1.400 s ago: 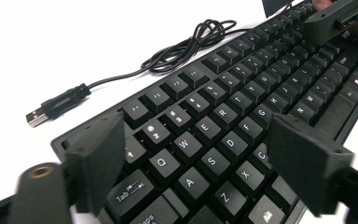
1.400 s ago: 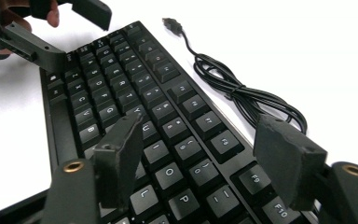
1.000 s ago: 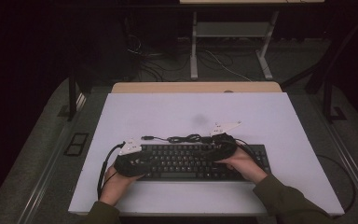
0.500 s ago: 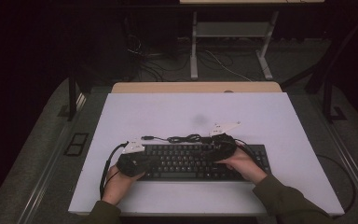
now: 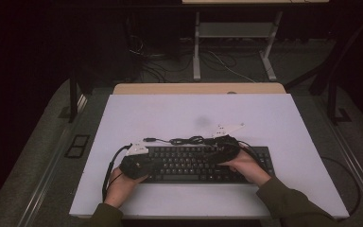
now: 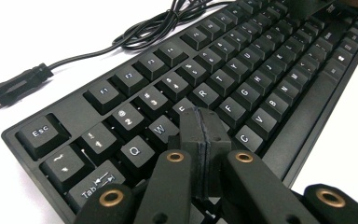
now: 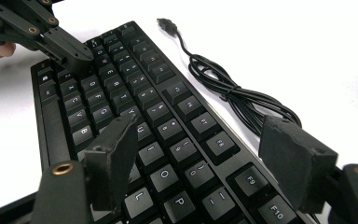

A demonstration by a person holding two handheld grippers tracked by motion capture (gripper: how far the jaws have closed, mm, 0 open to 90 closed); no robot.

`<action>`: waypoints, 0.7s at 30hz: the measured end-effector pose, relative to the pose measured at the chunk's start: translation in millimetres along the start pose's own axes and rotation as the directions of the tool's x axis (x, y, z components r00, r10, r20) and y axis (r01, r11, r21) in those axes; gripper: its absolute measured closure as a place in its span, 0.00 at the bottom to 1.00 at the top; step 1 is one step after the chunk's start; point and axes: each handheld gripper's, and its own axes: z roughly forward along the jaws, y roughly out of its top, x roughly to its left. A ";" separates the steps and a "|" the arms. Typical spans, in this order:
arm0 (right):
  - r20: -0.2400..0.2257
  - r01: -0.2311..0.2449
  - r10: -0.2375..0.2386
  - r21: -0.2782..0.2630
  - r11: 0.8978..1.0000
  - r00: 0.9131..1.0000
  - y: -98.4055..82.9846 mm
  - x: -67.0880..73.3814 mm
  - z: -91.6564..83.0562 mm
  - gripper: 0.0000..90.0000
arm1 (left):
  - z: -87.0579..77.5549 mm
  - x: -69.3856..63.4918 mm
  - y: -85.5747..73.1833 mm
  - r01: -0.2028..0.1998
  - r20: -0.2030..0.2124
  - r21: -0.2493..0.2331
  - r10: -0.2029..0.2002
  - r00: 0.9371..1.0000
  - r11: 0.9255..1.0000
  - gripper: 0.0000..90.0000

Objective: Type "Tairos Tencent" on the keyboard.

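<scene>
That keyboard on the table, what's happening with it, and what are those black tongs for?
A person at a white table holds a two-jaw gripper in each hand over a black keyboard. The left gripper has its jaws shut together, tips down on the keys near the letter E, as if pressing one. The right gripper hovers open over the keys around O and P, with nothing between its jaws. The keyboard's cable lies bundled behind it, its USB plug loose on the table.
</scene>
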 end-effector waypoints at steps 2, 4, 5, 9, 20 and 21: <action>0.001 0.001 -0.001 -0.003 1.000 1.000 0.1 -0.2 -0.2 0.31 | 0.4 -0.4 0.0 0.000 0.001 0.001 0.000 1.000 1.000 0.99; 0.001 0.000 0.000 -0.001 1.000 1.000 0.0 -0.2 -0.2 0.31 | 0.7 -0.9 0.3 -0.004 0.000 0.003 0.004 1.000 1.000 0.99; 0.001 0.000 0.000 0.000 1.000 1.000 -0.1 0.0 -0.1 0.31 | 0.7 -0.9 0.4 -0.003 -0.001 0.003 0.003 1.000 1.000 0.99; -0.001 0.002 -0.002 0.001 1.000 1.000 -0.1 0.7 0.2 0.31 | 1.0 -0.6 0.4 -0.001 -0.002 0.007 0.001 1.000 1.000 0.99; 0.000 0.003 -0.003 0.002 1.000 1.000 -0.1 1.3 0.3 0.31 | 2.9 -0.7 0.3 -0.001 -0.008 0.024 0.001 1.000 1.000 0.99; 0.000 0.004 -0.004 0.001 1.000 1.000 -0.1 1.1 0.5 0.31 | 2.8 -0.7 0.3 -0.002 -0.008 0.024 0.002 1.000 1.000 0.99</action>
